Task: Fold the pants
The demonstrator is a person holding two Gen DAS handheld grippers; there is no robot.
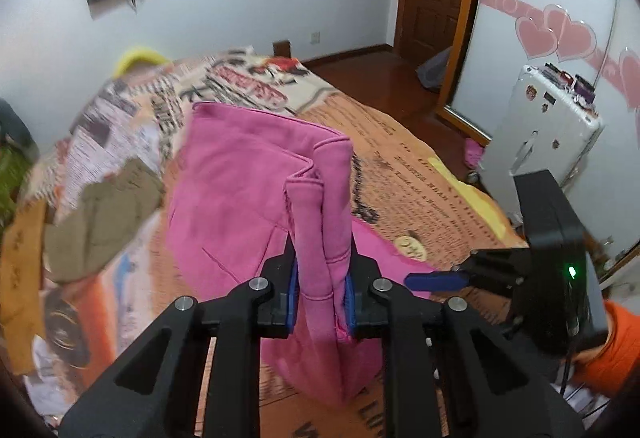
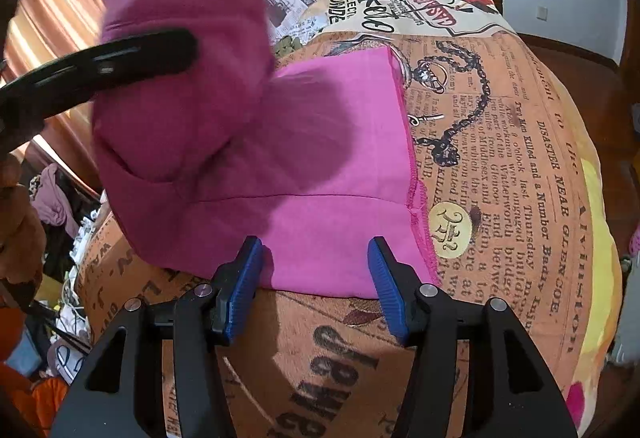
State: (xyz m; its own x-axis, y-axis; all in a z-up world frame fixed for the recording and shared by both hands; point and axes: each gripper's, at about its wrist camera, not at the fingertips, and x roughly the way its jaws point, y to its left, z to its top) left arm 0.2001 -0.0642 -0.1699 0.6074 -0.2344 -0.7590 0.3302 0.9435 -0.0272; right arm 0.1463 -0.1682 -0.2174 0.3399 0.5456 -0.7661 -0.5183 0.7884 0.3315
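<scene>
My left tongs (image 1: 322, 286) are pinching a thick bunch of the pink pants (image 1: 256, 173). The cloth is squeezed between the two blue pads (image 1: 293, 292) and stands up tall in front of them. From there the pants hang down and spread out on the bed (image 1: 420, 165) just under and ahead of the tongs.

My right tongs (image 2: 316, 278) are spread wide with nothing between them. Their blue pads (image 2: 240, 286) sit just at the near edge of the flat part of the pants (image 2: 328, 165), which lies on the bed (image 2: 520, 157) right ahead of them. I cannot tell if the tips touch the cloth. Up and to the left of the right tongs, the lifted part of the pants is bunched and blurry, with the left tongs (image 2: 100, 67) reaching in dark across it.

In the left view, the right tongs (image 1: 440, 280) show low on the right side, close to the pants. An olive cloth (image 1: 108, 213) lies on the bed to the left of the left tongs. A white suitcase (image 1: 548, 125) stands beyond the bed, off to the right.
</scene>
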